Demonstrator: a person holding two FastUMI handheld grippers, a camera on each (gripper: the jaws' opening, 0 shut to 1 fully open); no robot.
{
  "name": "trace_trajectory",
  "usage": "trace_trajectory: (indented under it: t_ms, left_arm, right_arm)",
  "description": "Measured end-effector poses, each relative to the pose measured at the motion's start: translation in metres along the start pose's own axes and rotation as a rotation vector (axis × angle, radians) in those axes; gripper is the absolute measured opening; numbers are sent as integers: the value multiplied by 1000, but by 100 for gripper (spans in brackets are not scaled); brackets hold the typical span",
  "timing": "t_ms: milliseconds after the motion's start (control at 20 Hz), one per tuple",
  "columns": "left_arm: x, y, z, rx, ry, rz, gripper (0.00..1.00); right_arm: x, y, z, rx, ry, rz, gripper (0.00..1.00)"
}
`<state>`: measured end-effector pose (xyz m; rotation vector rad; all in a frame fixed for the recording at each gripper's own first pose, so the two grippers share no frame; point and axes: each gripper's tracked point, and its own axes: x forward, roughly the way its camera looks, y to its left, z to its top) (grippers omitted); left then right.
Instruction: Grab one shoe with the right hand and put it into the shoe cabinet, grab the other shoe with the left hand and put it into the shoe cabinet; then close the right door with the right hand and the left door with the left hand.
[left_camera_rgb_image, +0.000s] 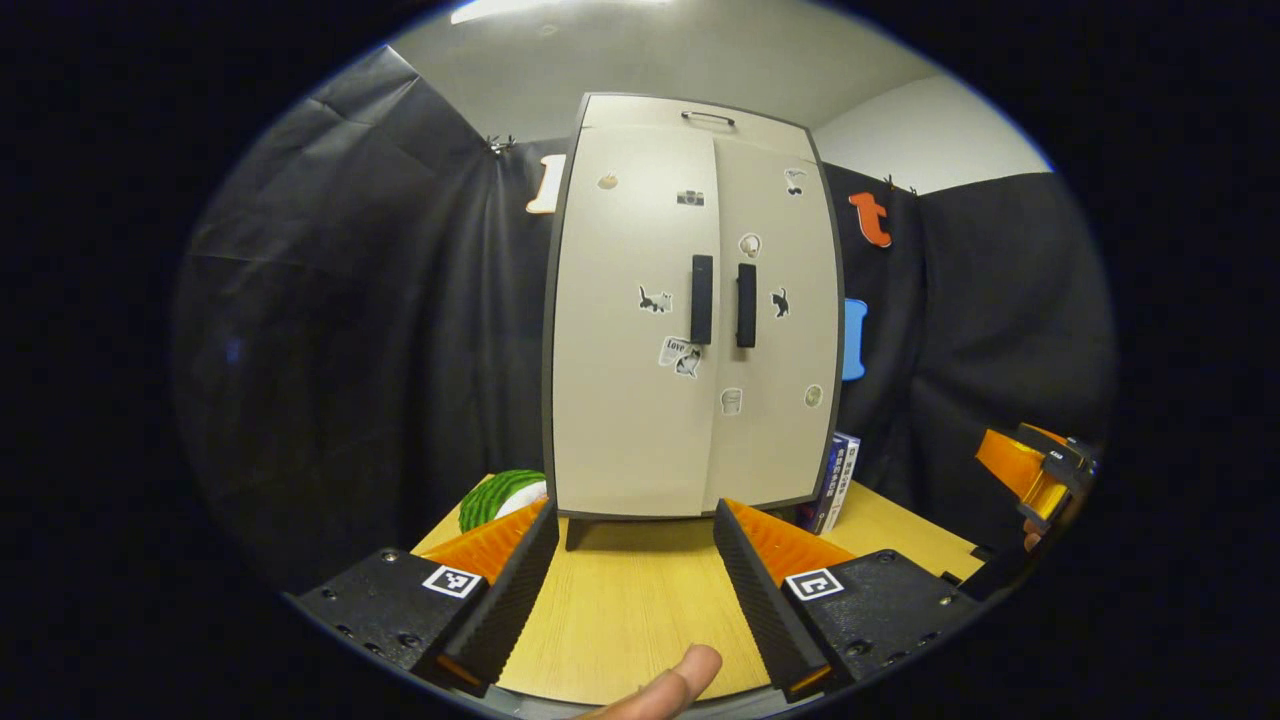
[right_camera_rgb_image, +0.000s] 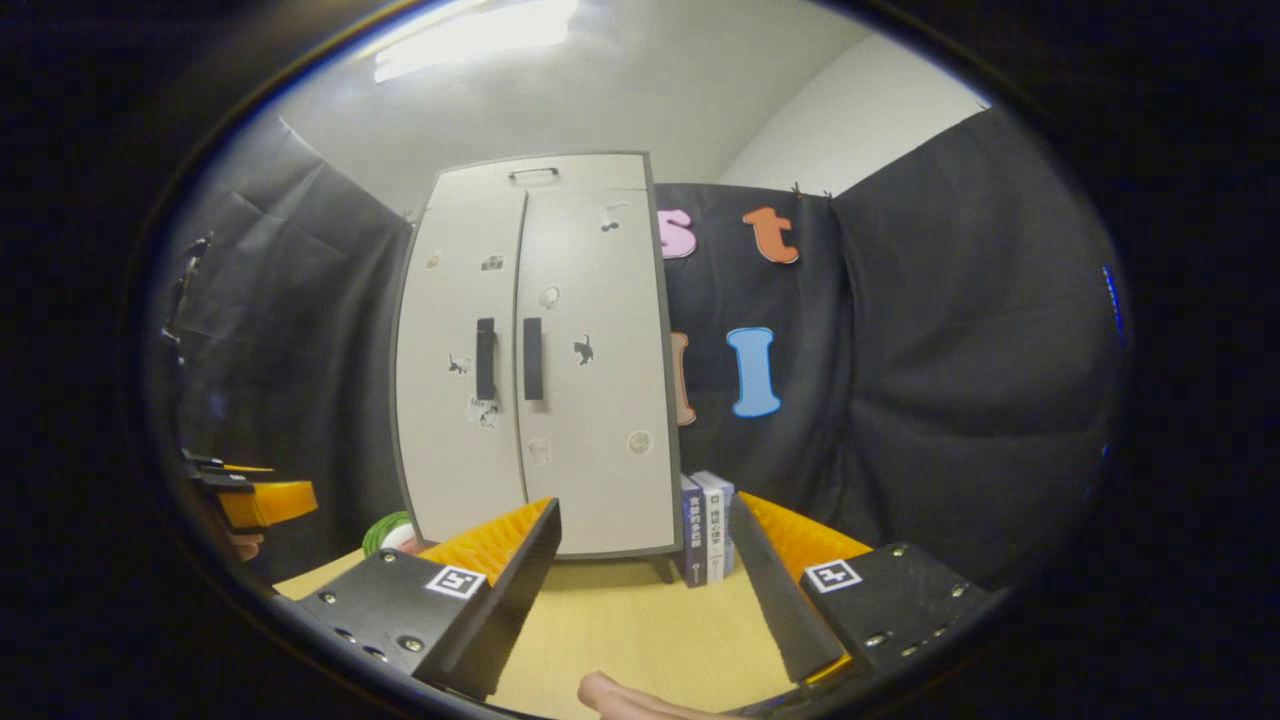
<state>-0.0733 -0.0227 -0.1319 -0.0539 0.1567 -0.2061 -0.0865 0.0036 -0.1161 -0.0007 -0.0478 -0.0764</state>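
Note:
The beige shoe cabinet (left_camera_rgb_image: 620, 400) stands upright on the wooden table (left_camera_rgb_image: 630, 620), straight ahead in the left gripper view. Both of its doors are shut, with the two dark handles (left_camera_rgb_image: 702, 298) side by side at the middle seam. My left gripper (left_camera_rgb_image: 635, 515) is open just in front of the cabinet's base, with nothing between its fingers. In the right gripper view the cabinet (right_camera_rgb_image: 590, 420) sits slightly left of centre, and my right gripper (right_camera_rgb_image: 648, 505) is open and holds nothing. Each gripper appears at the edge of the other's view: the right gripper (left_camera_rgb_image: 1035, 465) and the left gripper (right_camera_rgb_image: 255, 500).
Upright books (left_camera_rgb_image: 838, 480) (right_camera_rgb_image: 708, 525) lean against the cabinet's right side. A green striped round object (left_camera_rgb_image: 495, 497) (right_camera_rgb_image: 385, 535) lies at its left foot. A thumb (left_camera_rgb_image: 680, 675) shows at the bottom edge. Black cloth walls close in behind and at both sides.

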Motion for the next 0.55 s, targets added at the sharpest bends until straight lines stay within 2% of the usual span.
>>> trace_trajectory:
  t_ms: [400,550]
  left_arm:
    - [1,11,12,22,-37,46,94]
    - [0,4,15,23,-45,29,95]
  right_arm:
    - [-7,0,9,-10,-39,10,100]
    - [-6,-2,7,-9,-32,10,100]
